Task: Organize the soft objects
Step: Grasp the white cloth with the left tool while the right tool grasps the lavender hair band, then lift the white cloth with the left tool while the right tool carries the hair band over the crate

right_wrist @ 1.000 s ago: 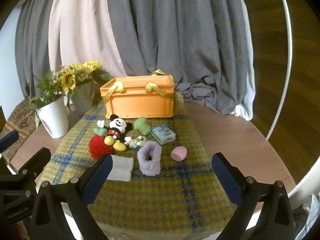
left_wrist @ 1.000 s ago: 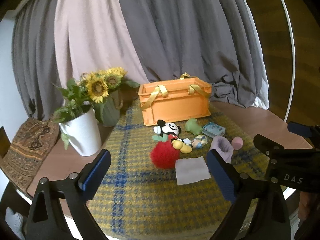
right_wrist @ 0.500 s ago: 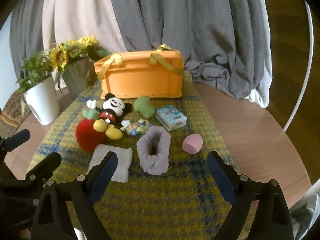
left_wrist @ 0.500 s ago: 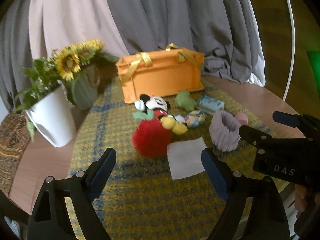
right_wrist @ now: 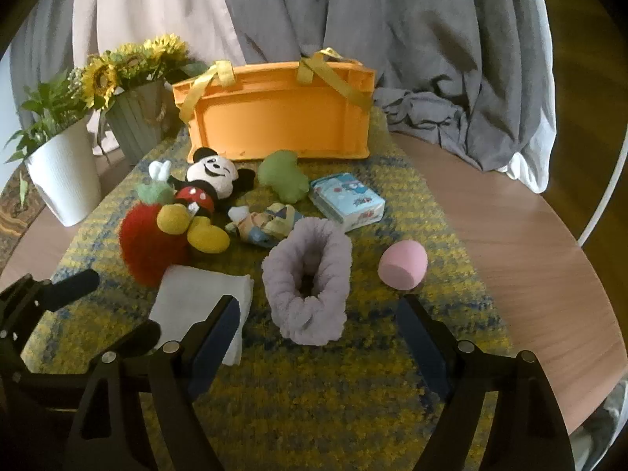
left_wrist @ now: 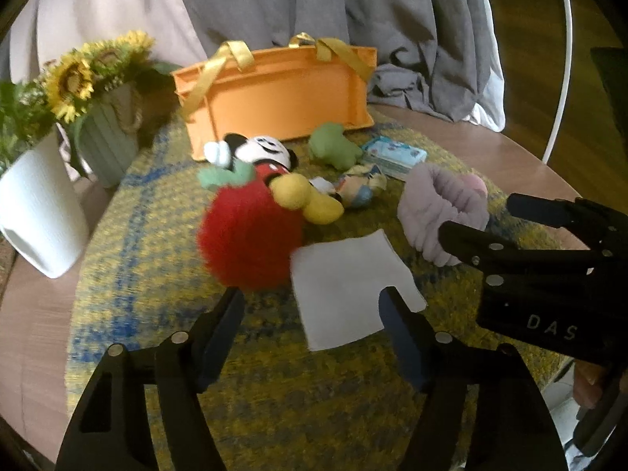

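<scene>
Soft things lie on a yellow-blue plaid mat (right_wrist: 314, 392) in front of an orange basket (right_wrist: 278, 114): a red fuzzy apple (left_wrist: 247, 243), a Mickey plush (right_wrist: 204, 188), a green plush (right_wrist: 282, 176), a small doll (right_wrist: 263, 223), a tissue pack (right_wrist: 345, 200), a lilac scrunchie band (right_wrist: 310, 282), a pink sponge (right_wrist: 402, 265) and a white folded cloth (left_wrist: 349, 290). My left gripper (left_wrist: 310, 314) is open, low over the white cloth's near edge. My right gripper (right_wrist: 318, 325) is open, just before the lilac band.
A white pot with a green plant (right_wrist: 62, 172) and a grey-green pot of sunflowers (right_wrist: 133, 90) stand at the back left. Grey and pale curtains (right_wrist: 353, 19) hang behind the basket. The round wooden table (right_wrist: 530, 243) shows bare at the right.
Both grippers have moved forward and down toward the objects. The left one now reaches the white cloth, the right one nears the lilac band. Nothing has been grasped.
</scene>
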`<action>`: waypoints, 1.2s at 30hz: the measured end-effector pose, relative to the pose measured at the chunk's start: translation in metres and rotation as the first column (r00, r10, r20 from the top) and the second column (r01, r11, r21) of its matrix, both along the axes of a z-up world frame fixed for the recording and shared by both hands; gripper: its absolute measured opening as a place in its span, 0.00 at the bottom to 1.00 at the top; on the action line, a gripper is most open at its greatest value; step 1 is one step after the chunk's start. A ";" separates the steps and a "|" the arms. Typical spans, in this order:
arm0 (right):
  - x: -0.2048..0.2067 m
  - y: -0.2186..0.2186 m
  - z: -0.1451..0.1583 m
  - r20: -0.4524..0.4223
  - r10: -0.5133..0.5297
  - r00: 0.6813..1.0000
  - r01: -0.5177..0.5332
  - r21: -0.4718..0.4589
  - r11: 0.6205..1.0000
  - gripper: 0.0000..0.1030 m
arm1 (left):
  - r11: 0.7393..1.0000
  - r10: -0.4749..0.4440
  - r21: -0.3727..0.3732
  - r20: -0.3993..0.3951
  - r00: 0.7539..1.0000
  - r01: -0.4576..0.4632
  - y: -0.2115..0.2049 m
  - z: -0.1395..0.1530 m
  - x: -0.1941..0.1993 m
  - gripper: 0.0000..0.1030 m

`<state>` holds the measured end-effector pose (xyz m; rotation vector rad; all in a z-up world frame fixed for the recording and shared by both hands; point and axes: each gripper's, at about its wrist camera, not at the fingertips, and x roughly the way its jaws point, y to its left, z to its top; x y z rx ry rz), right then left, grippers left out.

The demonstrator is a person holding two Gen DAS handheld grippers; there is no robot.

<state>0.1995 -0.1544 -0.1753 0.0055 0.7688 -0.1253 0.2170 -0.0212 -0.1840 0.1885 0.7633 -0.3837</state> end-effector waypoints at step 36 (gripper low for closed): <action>0.009 -0.002 -0.007 -0.046 -0.029 0.999 0.033 0.082 0.996 0.24 | 0.991 -0.036 -0.132 -0.089 0.995 0.024 -0.012 -0.002 0.018 0.08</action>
